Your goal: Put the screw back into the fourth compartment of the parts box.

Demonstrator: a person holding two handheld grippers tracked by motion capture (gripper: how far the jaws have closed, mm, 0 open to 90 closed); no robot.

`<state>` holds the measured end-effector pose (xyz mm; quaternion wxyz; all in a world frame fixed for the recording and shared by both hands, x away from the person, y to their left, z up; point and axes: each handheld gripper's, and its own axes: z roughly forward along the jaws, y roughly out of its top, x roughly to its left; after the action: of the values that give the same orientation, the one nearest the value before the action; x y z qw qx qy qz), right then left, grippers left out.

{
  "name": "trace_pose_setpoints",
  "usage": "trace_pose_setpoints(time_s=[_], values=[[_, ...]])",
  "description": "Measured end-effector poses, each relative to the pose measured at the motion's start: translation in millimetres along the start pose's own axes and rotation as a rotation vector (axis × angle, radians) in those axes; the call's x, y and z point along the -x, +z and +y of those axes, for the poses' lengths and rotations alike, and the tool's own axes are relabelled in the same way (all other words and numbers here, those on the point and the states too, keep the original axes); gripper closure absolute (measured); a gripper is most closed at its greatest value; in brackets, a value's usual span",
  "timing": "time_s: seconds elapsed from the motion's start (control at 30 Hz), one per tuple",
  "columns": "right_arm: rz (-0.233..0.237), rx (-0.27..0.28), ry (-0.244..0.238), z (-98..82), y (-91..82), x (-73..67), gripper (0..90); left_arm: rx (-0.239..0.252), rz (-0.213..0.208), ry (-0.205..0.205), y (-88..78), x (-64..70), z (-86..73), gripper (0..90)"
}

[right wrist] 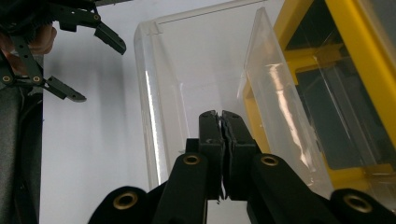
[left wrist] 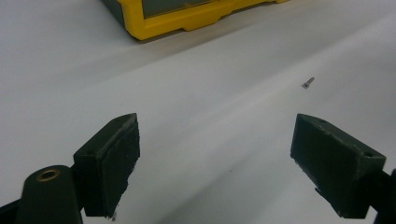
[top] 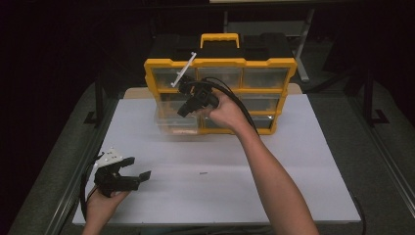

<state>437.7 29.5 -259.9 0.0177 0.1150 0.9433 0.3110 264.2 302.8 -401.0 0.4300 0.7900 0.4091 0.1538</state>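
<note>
left gripper [top: 131,169]: near the desk's [top: 293,186] front left corner, jaws spread wide, holding nothing. small screw [left wrist: 307,83]: alone on the bare desk ahead of it. clear drawer [right wrist: 210,84]: pulled partway from the yellow organizer [top: 220,62] at the back edge; looks empty. right gripper [right wrist: 220,122]: jaws pressed together at the drawer's front; whether they pinch its wall cannot be told.

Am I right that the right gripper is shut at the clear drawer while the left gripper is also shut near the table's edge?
Not quite: the left gripper is open, as the left gripper view shows. The right gripper is indeed shut at the clear drawer.
</note>
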Motion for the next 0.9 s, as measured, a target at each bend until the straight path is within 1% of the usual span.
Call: trace_pose_setpoints(time_s=[0.07,0.13,0.17,0.2,0.27,0.37,0.47,0.57,0.63,0.7,0.9], values=[[0.006,-0.005,0.008,-1.1,2.1,0.1,86.4,-0.008,0.000,0.010,-0.3,-0.6,0.1,15.6],[0.004,0.001,0.003,-2.1,3.9,1.2,86.0,-0.009,0.001,0.010,-0.3,-0.6,0.0,15.6],[0.002,0.006,0.003,-2.6,4.1,1.5,82.8,-0.010,0.001,0.021,-0.3,-1.4,0.2,15.6],[0.003,0.012,0.009,-2.9,3.8,1.9,81.1,-0.009,0.002,0.022,-0.4,-1.5,0.2,15.6],[0.005,0.016,0.020,-2.7,1.5,1.4,80.0,-0.005,0.002,0.011,0.0,-1.1,0.1,15.6],[-0.005,0.027,0.012,-2.9,-4.2,0.2,79.9,-0.002,0.004,-0.001,0.4,-0.2,-0.2,15.6],[-0.013,0.034,0.004,-4.6,-11.8,-0.9,79.4,-0.006,0.005,0.004,0.6,0.2,0.3,15.6],[-0.020,0.048,0.014,-7.3,-21.9,-2.1,78.7,-0.003,0.003,-0.002,1.6,1.5,0.4,15.6],[-0.026,0.062,0.006,-9.4,-29.6,-2.3,78.0,0.003,-0.001,0.002,2.3,1.5,0.1,15.6],[-0.032,0.068,0.010,-12.1,-37.2,-3.8,77.0,0.002,-0.001,0.002,2.1,1.7,0.1,15.6],[-0.058,0.085,0.021,-25.5,-57.3,-6.5,72.7,-0.002,0.001,0.000,1.7,1.8,0.4,15.6]])
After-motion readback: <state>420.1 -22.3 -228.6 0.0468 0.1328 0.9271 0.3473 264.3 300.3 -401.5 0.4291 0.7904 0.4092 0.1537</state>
